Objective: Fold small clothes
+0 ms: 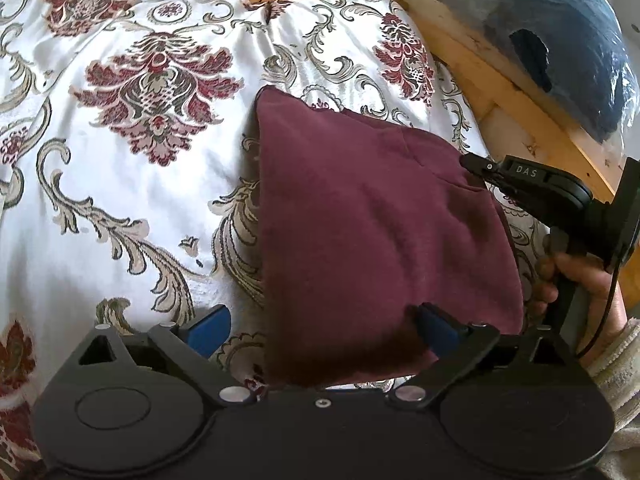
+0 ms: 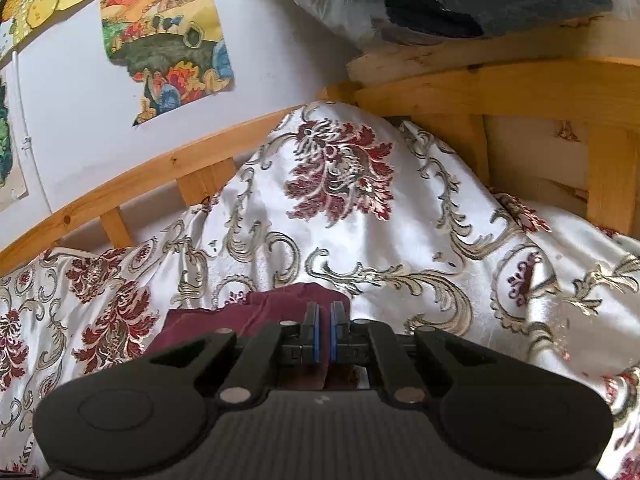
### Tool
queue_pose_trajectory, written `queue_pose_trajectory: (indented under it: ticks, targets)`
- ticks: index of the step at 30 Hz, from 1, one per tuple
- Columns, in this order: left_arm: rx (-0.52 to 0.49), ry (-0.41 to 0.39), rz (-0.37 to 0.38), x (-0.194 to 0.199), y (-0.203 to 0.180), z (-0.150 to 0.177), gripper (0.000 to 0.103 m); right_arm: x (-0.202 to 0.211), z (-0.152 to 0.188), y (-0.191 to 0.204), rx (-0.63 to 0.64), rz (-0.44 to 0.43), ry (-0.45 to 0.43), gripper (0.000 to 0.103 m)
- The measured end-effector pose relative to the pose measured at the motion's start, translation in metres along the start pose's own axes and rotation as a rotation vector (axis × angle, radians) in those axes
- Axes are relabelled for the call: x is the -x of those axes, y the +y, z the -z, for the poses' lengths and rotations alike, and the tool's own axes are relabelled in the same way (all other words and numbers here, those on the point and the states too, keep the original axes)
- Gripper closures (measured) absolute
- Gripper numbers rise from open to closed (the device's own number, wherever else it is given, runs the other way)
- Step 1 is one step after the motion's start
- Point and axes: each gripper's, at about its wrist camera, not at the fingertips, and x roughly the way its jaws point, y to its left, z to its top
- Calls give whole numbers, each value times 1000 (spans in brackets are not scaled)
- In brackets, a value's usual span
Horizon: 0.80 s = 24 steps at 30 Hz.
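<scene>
Maroon garment (image 1: 372, 240) lies on the floral bedspread (image 1: 132, 184), toward the bed's right edge near the wooden bed frame (image 1: 500, 92). Left gripper (image 1: 320, 326) fingers spread wide, blue pads (image 1: 210, 330) apart; the garment's near edge sits between them, right pad touching cloth, left pad on bare bedspread. Right gripper (image 2: 323, 334) fingers narrow, pinching a bunched fold of the garment at its far right corner; from the left wrist view its tip (image 1: 480, 166) meets the cloth there. Right hand (image 1: 576, 280) grips the handle. Plastic-wrapped bundle (image 1: 552, 40) on the frame, probably a blanket. Posters (image 2: 168, 40) on the wall.
</scene>
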Motion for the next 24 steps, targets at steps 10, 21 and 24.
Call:
queue_pose_trajectory:
  ticks: [10,21,24]
  targets:
    - [38,-2,7,1,5,4,3,-6,1,7,55,16,2,96]
    - [49,-12,-9,3,2,6,2,-8,1,1,21,13,20,96]
    - [40,-16,-17,4,2,7,2,-8,1,4,34,14,17,96]
